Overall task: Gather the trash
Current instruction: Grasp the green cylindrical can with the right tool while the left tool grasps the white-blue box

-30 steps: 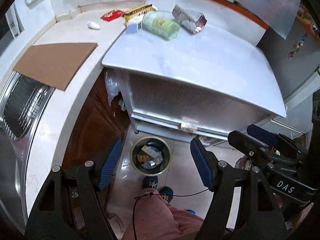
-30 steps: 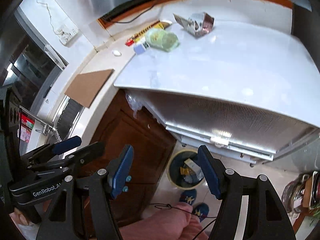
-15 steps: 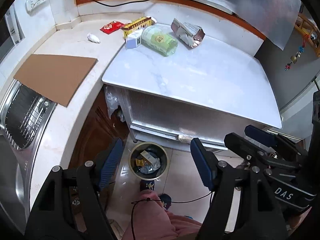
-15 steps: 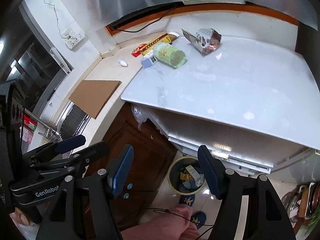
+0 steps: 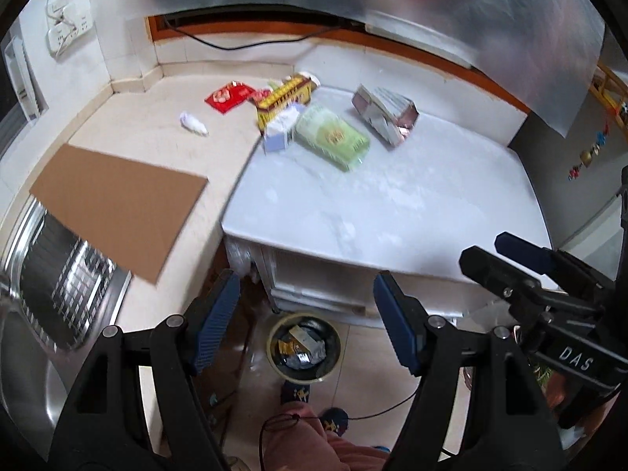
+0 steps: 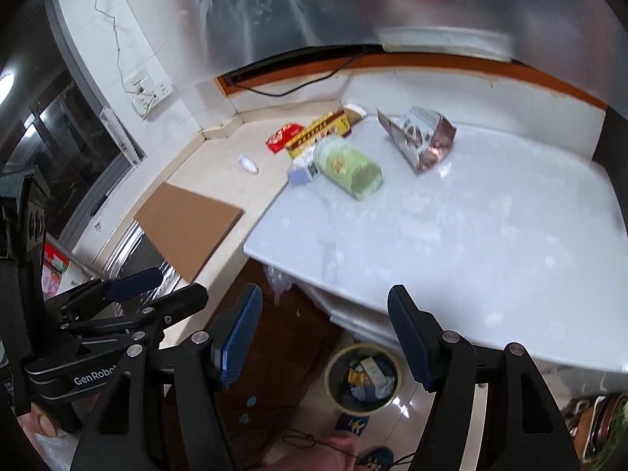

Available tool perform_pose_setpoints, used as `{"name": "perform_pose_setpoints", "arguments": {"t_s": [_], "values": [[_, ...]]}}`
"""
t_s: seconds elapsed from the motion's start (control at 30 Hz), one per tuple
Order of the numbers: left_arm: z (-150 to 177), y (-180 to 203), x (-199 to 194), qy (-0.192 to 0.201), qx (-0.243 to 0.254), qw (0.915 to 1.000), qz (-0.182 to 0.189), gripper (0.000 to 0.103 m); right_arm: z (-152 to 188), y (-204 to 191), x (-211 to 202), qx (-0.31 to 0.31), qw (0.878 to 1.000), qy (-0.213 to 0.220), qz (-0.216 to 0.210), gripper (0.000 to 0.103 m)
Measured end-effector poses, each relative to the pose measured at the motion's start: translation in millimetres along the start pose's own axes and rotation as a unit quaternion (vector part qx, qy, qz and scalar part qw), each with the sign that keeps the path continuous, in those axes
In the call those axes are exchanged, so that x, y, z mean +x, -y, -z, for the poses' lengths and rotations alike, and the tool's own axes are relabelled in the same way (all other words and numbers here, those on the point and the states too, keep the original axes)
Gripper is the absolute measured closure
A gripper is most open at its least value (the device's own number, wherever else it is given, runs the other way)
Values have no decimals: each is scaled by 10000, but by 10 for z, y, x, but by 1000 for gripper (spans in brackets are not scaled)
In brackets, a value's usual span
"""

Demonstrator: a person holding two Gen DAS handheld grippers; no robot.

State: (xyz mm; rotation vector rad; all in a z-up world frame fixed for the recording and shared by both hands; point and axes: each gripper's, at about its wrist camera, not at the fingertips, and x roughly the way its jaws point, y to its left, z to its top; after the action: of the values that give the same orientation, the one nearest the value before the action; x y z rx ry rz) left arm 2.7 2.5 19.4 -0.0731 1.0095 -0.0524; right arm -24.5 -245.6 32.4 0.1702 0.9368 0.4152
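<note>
Both hands have lifted away from the floor bin [image 5: 304, 347], so the white counter [image 5: 392, 204] and its far-left litter, green pack [image 5: 333, 136] foremost, loom closer, left gripper [image 5: 306, 322] and right gripper [image 6: 324, 333] gaping wide, empty.

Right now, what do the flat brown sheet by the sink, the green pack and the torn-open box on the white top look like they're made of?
Brown sheet: likely cardboard; matte, uniform tan, flat with straight cut edges.
Green pack: probably soft plastic film; glossy highlights, rounded pillow shape, printed label.
Torn-open box: looks like printed paperboard with a metallic foil lining; the inside reflects pinkish-silver.
White top: smooth, faintly mottled and slightly shiny; stone or laminate, cannot tell.
</note>
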Motion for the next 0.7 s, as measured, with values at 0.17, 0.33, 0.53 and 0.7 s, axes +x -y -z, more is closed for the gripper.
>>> {"name": "perform_pose_setpoints", "arguments": {"t_s": [0.17,0.33,0.53,0.7], "values": [[-390,-207,245,-48,65,10000,33,35,-493,-68,297,-135,9996,103,225,21],[-828,-469,700,-77,49,9999,144,35,-962,-97,787,-422,9980,156,446,21],[-1215,-693,1300,-259,40,9992,311,35,-1385,-74,1504,-749,9947,89,706,21],[-1413,-774,1723,-391,109,9984,386,35,-1606,-3,2133,-943,9917,-143,868,21]]}}
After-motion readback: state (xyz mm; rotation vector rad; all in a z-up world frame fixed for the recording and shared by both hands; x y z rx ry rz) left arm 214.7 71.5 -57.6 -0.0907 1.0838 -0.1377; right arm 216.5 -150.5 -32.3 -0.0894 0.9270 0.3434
